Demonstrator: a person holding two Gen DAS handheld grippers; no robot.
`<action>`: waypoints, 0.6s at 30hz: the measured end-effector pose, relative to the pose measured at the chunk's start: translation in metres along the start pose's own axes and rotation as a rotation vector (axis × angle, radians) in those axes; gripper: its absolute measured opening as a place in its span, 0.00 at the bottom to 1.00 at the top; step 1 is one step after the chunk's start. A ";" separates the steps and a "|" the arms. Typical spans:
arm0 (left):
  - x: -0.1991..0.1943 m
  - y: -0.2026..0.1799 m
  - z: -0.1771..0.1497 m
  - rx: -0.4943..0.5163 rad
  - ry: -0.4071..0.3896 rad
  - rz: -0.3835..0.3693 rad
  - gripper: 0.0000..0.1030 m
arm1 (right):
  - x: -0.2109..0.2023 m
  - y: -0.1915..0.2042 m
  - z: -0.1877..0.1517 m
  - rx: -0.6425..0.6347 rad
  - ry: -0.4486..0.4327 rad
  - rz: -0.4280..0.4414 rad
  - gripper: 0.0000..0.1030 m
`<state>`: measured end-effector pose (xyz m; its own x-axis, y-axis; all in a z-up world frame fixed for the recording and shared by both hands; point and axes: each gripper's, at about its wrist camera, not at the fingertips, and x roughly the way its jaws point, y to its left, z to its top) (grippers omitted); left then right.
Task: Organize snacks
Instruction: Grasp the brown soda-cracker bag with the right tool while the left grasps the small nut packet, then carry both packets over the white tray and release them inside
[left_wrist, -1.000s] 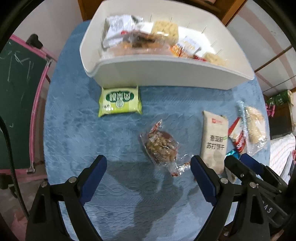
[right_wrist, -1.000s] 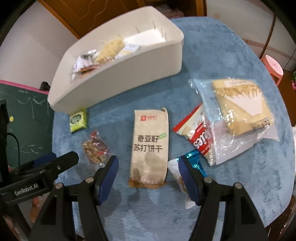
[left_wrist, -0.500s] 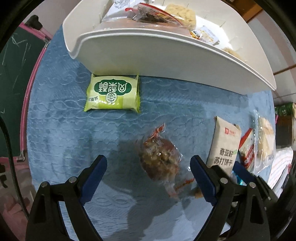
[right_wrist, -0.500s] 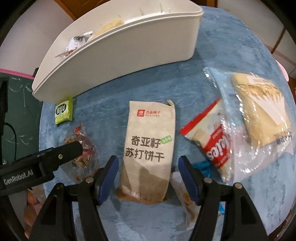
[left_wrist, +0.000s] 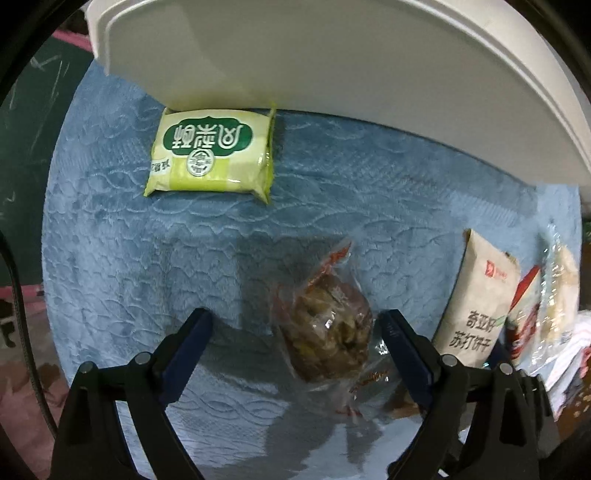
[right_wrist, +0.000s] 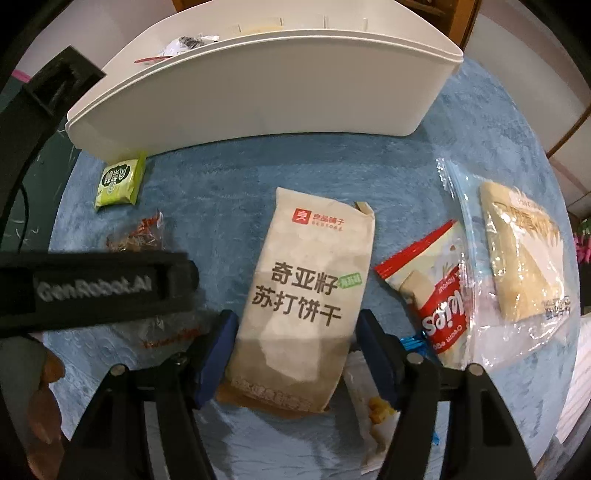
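Observation:
My left gripper (left_wrist: 295, 339) is open and low over the blue cloth, its fingers either side of a clear packet of brown nut snack (left_wrist: 325, 332). A green packet (left_wrist: 212, 160) lies beyond it against the white bin (left_wrist: 332, 74). My right gripper (right_wrist: 295, 332) is open, its fingers straddling the lower end of a beige soda cracker bag (right_wrist: 310, 291). The nut packet (right_wrist: 136, 236) and green packet (right_wrist: 118, 182) also show in the right wrist view, behind the left gripper's black body.
To the right of the cracker bag lie a red and white cookie packet (right_wrist: 432, 295) and a clear bag of pale wafers (right_wrist: 517, 258). A small packet (right_wrist: 376, 406) lies under my right finger. The white bin's wall (right_wrist: 258, 96) stands across the back and holds several snacks.
Both grippers have moved down and forward. The left now brackets the nut packet and the right brackets the cracker bag. The bin's inside has dropped out of the left view.

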<state>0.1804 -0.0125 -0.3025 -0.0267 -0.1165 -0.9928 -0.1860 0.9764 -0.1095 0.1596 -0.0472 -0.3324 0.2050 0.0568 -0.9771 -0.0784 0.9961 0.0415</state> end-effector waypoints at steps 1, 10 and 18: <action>0.000 -0.001 -0.001 0.001 -0.005 0.004 0.90 | 0.000 0.000 0.000 0.001 -0.001 -0.002 0.59; -0.017 0.002 -0.019 0.047 -0.043 -0.011 0.46 | -0.006 -0.019 -0.003 0.011 0.008 0.045 0.56; -0.048 0.040 -0.051 0.078 -0.097 0.002 0.46 | -0.044 -0.031 -0.015 -0.038 -0.029 0.058 0.55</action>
<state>0.1241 0.0226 -0.2569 0.0684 -0.0997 -0.9927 -0.1089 0.9883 -0.1067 0.1388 -0.0813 -0.2939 0.2268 0.1167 -0.9669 -0.1278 0.9878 0.0893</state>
